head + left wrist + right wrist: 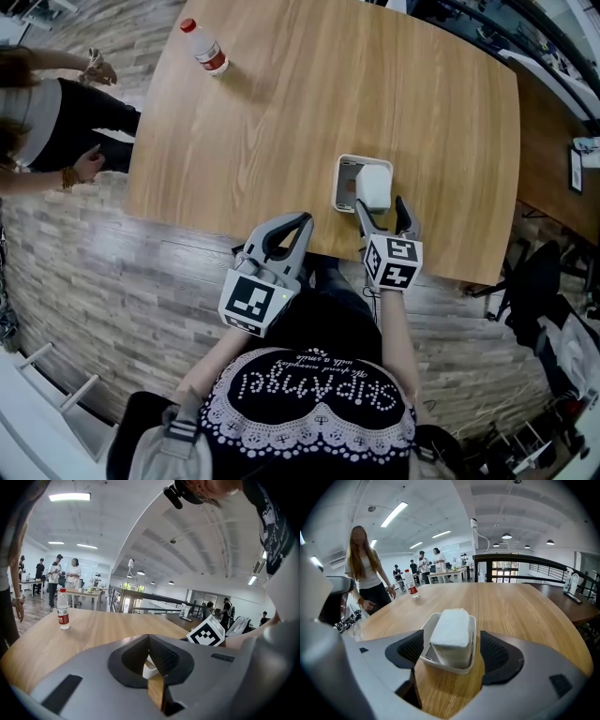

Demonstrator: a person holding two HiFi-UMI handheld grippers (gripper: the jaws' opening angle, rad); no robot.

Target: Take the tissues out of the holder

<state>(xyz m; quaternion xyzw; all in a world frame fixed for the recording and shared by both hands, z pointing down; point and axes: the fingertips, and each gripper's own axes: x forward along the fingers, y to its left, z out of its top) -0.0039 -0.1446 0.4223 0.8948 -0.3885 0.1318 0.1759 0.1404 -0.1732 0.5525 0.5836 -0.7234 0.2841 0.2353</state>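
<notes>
Right gripper view: jaws spread wide, flanking the near end of the white holder without touching it. The tissue pack stands inside. Head view adds the left gripper at the holder's 7 o'clock and a bottle at 10. Left gripper view: jaws together, empty.

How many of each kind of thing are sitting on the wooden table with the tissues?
Bottle: 1
Tissue holder: 1
Tissue pack: 1
Total: 3
</notes>
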